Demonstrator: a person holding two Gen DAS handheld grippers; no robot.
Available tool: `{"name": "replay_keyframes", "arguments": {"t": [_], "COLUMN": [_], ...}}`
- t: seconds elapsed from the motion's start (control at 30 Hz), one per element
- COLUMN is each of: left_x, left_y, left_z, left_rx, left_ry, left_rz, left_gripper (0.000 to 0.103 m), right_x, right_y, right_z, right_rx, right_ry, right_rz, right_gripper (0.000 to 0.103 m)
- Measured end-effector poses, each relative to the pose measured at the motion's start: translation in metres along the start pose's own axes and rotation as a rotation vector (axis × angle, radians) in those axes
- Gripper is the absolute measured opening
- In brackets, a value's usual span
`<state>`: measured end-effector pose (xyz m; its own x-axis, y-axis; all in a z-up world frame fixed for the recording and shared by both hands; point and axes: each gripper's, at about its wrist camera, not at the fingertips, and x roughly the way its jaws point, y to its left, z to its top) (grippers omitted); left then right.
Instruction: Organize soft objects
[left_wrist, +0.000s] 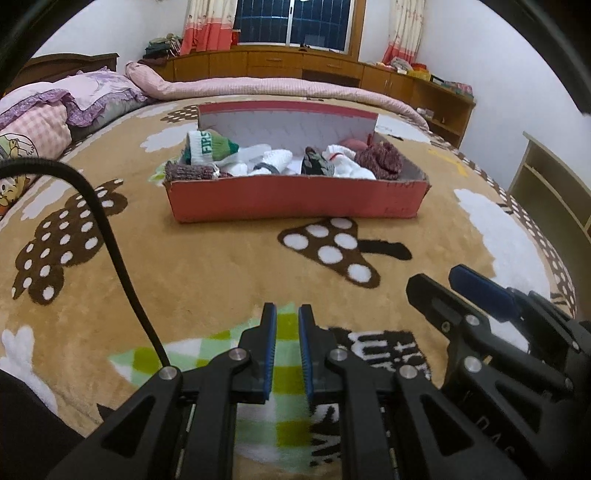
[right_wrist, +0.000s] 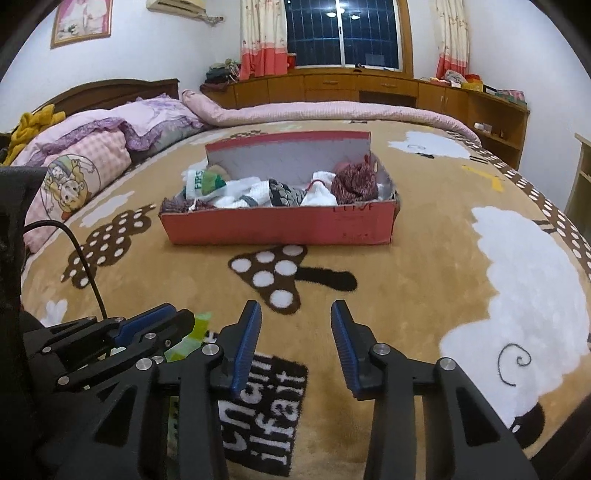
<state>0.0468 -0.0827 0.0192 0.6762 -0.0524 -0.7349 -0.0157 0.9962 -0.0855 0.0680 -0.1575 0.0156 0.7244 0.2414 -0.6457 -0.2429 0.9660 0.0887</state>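
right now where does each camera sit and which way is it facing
Left wrist: on the left gripper, low over the blanket, looking across the bed at the red box of socks; the right gripper shows at lower right.
Right wrist: on the right gripper, facing the same box; the left gripper shows at lower left.
Shared: box, blanket, window, each other's fingers.

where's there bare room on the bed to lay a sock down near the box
Bare blanket lies in front of the red cardboard box, between it and the two claws, and to its right toward the white sheep print. The box itself is crowded with socks; pillows fill the left edge.
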Motion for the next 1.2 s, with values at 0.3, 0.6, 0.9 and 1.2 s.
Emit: {"name": "replay_keyframes", "arguments": {"t": [0.3, 0.6, 0.9, 1.2], "left_x": [0.012, 0.055, 0.065, 0.073], "left_y": [-0.003, -0.012, -0.006, 0.016], "left_z": [0.009, 0.010, 0.005, 0.018], "left_rx": [0.046, 0.077, 0.052, -0.020], "left_ry": [-0.025, -0.021, -0.108, -0.049], "left_rz": [0.023, 0.045, 0.075, 0.109], "left_gripper": [0.017, 0.028, 0.048, 0.073], "right_x": [0.012, 0.065, 0.069, 0.078], "right_y": [-0.002, -0.030, -0.021, -0.019], "right_z": [-0.001, -0.007, -0.005, 0.000], "right_rx": [-0.130, -0.009, -0.060, -0.103], "right_ry": [-0.147, 0.020, 0.026, 0.057], "right_rz": [0.017, -0.003, -0.057, -0.022], "right_gripper": [0.042, 0.042, 0.041, 0.045]}}
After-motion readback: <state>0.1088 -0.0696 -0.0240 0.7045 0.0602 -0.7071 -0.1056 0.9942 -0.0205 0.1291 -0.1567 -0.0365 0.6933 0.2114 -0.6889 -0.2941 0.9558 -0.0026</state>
